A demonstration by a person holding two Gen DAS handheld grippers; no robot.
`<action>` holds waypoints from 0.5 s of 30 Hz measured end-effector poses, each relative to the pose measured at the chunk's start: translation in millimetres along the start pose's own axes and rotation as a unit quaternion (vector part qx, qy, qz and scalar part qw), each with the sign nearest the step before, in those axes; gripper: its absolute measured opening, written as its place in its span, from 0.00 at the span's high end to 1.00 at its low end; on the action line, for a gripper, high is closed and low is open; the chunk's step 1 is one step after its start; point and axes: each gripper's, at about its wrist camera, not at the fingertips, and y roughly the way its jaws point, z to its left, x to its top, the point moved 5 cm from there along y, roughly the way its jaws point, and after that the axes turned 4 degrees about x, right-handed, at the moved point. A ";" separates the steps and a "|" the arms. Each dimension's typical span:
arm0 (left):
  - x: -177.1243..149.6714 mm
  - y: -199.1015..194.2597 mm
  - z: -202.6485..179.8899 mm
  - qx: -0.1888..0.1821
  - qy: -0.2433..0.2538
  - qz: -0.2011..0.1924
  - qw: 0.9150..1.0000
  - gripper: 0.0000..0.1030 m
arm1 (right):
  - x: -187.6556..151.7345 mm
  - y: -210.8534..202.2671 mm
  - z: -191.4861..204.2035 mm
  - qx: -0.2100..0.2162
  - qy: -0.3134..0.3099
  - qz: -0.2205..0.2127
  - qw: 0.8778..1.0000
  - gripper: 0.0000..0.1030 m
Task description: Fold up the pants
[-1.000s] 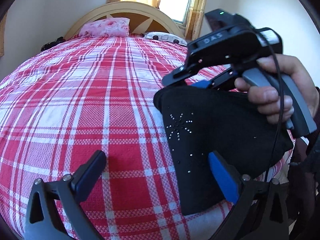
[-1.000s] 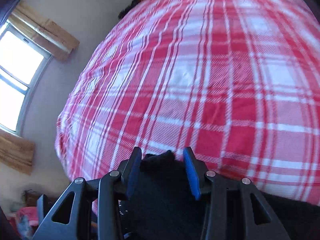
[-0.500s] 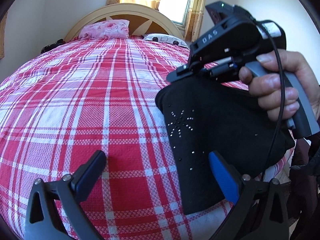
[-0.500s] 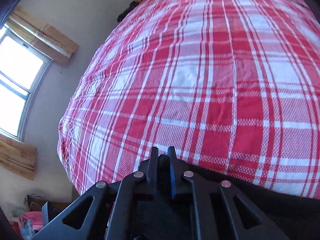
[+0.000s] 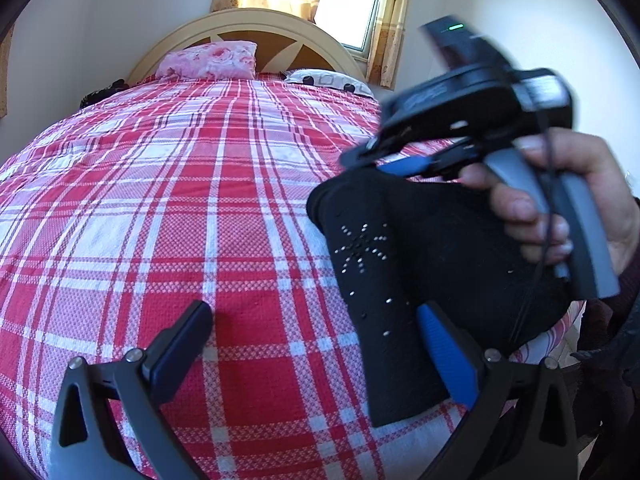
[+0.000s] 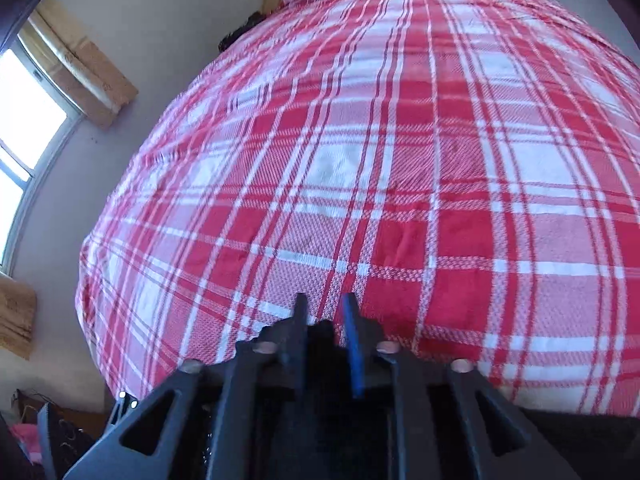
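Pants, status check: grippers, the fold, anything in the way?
Left gripper open, off the cloth. Right gripper jaws just opening, black fabric between them. Black pants bunched on plaid bedspread edge. Nothing obstructing.

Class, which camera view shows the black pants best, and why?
The left wrist view: the folded black pants lie on the plaid bedspread, studded star visible. The right wrist view shows only a dark strip behind the right hand-held gripper.

no readable text, right gripper (image 5: 400,168) lettering blurred

Black studded pants (image 5: 420,264) folded on bed
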 end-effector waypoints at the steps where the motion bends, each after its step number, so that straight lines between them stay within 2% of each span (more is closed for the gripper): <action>1: 0.1 -1.0 0.0 0.000 -0.002 0.001 1.000 0.00 | -0.7 -9.5 2.0 -0.004 -0.003 -0.012 1.000 0.50; 5: 4.9 -9.4 0.2 -0.001 -0.015 -0.007 1.000 0.00 | -18.5 -63.8 4.5 -0.014 -0.011 -0.073 0.997 0.50; 9: 11.8 -18.6 -7.0 -0.008 -0.005 -0.028 1.000 0.00 | -61.7 -109.8 4.2 -0.015 -0.011 -0.112 0.994 0.49; 11: 10.1 -14.5 -12.5 -0.011 0.002 -0.019 1.000 0.00 | -88.4 -119.6 -1.6 -0.029 -0.015 -0.116 0.993 0.49; 15: -4.1 3.0 -26.1 0.004 0.042 0.023 0.999 0.00 | -140.3 -119.2 -24.5 -0.052 0.002 -0.088 0.995 0.49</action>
